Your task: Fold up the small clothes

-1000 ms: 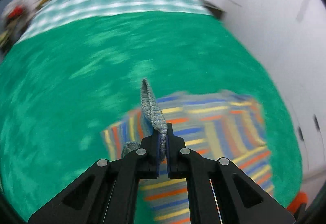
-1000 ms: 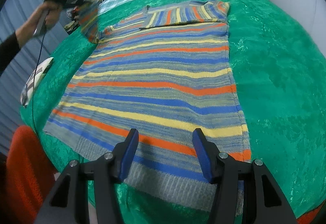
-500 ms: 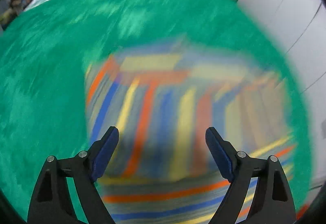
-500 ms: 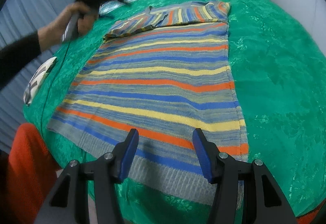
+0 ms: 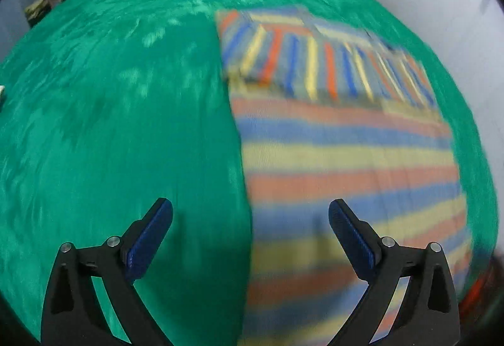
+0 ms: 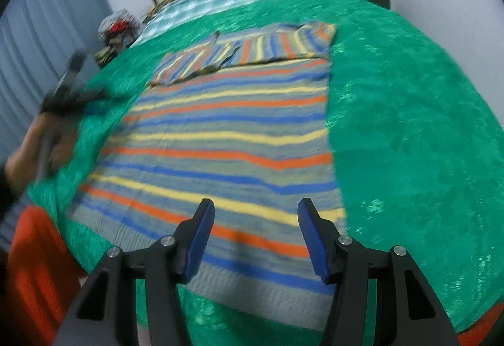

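left wrist: angled down over sweater's edge | right wrist: from hem, facing pillows — both share sweater, bed

I see open green bedspread from one to five o'clock of the striped sweater, free to pass. At nine o'clock my left gripper and hand block. A clutter pile sits at eleven.

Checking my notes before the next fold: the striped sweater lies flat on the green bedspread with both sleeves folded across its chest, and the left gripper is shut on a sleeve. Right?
Not quite. The left gripper is open and holds nothing, as the left wrist view shows; the rest stands.
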`<state>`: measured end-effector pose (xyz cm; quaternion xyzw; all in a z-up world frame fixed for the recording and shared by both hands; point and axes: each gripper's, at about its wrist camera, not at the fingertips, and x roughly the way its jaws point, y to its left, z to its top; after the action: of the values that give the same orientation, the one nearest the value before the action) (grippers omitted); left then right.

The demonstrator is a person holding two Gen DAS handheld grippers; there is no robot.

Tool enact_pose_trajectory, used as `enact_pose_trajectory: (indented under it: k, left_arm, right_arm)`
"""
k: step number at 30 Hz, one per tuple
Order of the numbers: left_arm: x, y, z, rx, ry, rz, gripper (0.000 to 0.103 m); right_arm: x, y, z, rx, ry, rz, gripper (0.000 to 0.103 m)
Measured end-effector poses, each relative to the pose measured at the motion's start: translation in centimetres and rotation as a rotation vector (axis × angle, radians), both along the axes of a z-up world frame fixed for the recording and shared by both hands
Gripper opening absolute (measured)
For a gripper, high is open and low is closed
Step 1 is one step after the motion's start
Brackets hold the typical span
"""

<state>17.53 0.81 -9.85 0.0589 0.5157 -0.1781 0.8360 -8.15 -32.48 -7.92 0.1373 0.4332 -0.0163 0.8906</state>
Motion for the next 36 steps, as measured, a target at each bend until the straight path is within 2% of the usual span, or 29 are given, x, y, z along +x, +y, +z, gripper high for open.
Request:
enact_pose_trajectory:
  k: [1,4,5,9,14,24,36]
  left_arm:
    - [-2.6,0.0,-0.3,0.036,-0.020,-0.032,0.100]
    - [-6.4,0.5,-1.6,0.143,-0.056,-0.083,0.100]
    - [-7.3,0.8,-1.7,0.155,-0.060,-0.088,0.100]
    - [-10.1,2.1,-2.2,0.148,-0.056,-0.052,0.100]
    - [-12.3,4.6,-2.6,0.096,-0.096,0.062,0.100]
    - [-11.0,7.3,-1.6,-0.003,-0.123,0.198,0.100]
    - [-10.7,8.2,-2.4,0.023,-0.119,0.236,0.100]
  right_arm:
    - [0.0,-0.3,0.0,-0.002,0.000,-0.012,0.055]
    - [-0.1,-0.9,0.0,-0.037,0.013,-0.054,0.056]
    - [-0.2,-1.0,0.0,-0.060,0.019,-0.066,0.056]
    - [-0.6,-0.6,0.2,-0.151,0.027,-0.099,0.065]
    - [-1.3,-0.5,0.5,-0.185,0.016,-0.118,0.068]
    - [-2.5,-2.9,0.7,-0.172,0.001,-0.236,0.068]
    - [-3.0,-2.8,0.5,-0.168,0.001,-0.252,0.069]
